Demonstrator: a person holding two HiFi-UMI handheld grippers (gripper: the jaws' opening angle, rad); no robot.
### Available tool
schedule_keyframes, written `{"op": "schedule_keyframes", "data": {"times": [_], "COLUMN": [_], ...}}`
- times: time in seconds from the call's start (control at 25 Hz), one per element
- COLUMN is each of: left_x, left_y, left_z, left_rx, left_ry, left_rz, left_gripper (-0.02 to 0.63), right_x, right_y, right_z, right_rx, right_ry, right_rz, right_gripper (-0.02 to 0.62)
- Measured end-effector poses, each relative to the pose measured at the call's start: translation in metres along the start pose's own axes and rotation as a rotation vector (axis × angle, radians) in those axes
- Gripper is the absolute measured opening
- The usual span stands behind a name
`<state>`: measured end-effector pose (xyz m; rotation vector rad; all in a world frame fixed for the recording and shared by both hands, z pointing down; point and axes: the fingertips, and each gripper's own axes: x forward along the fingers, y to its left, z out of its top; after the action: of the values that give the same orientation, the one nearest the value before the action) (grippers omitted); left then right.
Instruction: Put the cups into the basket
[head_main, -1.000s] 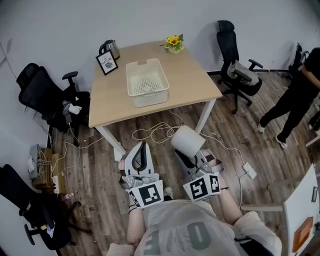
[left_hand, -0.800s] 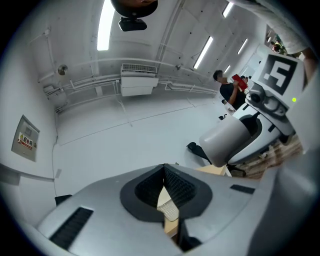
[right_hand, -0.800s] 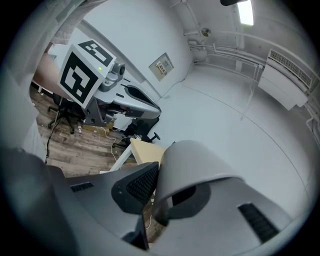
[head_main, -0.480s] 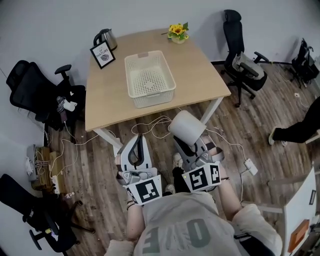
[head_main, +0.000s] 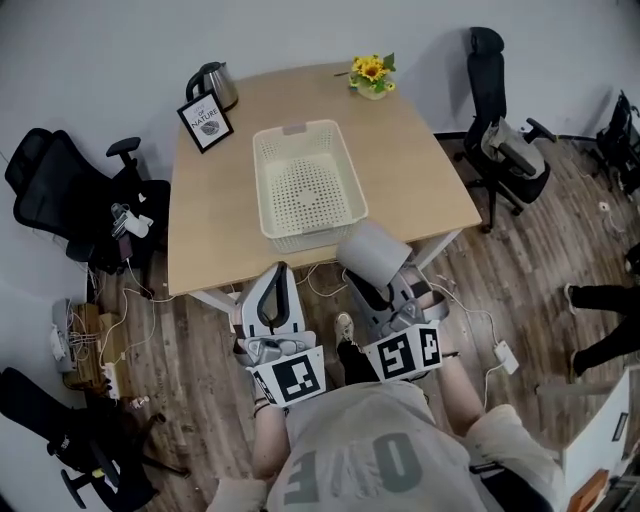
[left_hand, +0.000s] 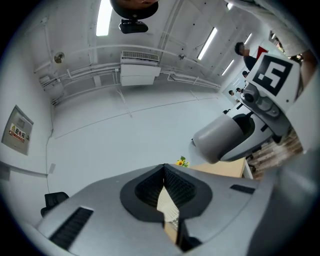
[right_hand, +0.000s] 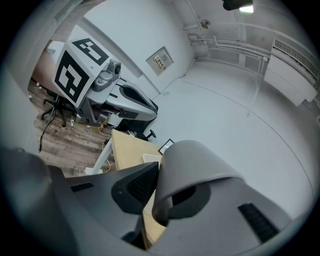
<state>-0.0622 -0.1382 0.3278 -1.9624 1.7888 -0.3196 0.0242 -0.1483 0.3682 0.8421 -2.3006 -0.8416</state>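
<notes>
Since a second ago: table and basket sit closer to both grippers, and the person in black at the room's right side has nearly left view.

Smooth matte grey cylindrical cup is in the air over the table's near edge, just beside the basket's near right corner and not inside it. Right gripper is clamped on it; in the right gripper view the curved cup wall is pinched near the rim between ribbed black pads.

Left gripper is beside it, over the floor. Its jaws are pressed nearly together on nothing, and only a thin slit between them shows the basket's perforated wall.

Cream rectangular plastic basket, with a hole-dotted floor and sides, stands empty at mid-table. Light wooden table also carries a steel kettle, a black-framed sign and a small pot of yellow flowers along its far edge.

Black office chairs flank the table on plank flooring.
</notes>
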Motion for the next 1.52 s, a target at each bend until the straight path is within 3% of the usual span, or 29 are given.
{"op": "schedule_keyframes", "data": {"times": [0.36,0.56,0.76,1.04,1.28,1.52], "left_x": [0.144,0.211,0.249,0.296,0.306,0.294], "left_y": [0.032,0.05,0.069,0.1,0.109,0.118], "left_z": [-0.045,-0.065,-0.085,-0.098,-0.105,-0.126], "left_rx": [0.06,0.037,0.023,0.03,0.021,0.042], "left_ry": [0.054,0.077,0.112,0.098,0.087,0.121], "left_rz": [-0.013,0.018,0.026,0.021,0.012,0.009], "left_gripper": [0.009,0.009,0.009,0.009,0.009,0.009], "right_x": [0.126,0.192,0.243,0.286,0.309,0.328], "right_y": [-0.077,-0.118,-0.127,-0.135,-0.116,-0.074], "right_z": [-0.036,-0.056,-0.063,-0.06,-0.073,-0.108], "right_rx": [0.014,0.013,0.014,-0.094,-0.143,-0.326], "right_ry": [-0.006,-0.014,-0.009,0.035,0.113,0.264], "right_rz": [0.057,0.087,0.137,0.233,0.405,0.616], "right_gripper": [0.043,0.043,0.043,0.043,0.043,0.043]}}
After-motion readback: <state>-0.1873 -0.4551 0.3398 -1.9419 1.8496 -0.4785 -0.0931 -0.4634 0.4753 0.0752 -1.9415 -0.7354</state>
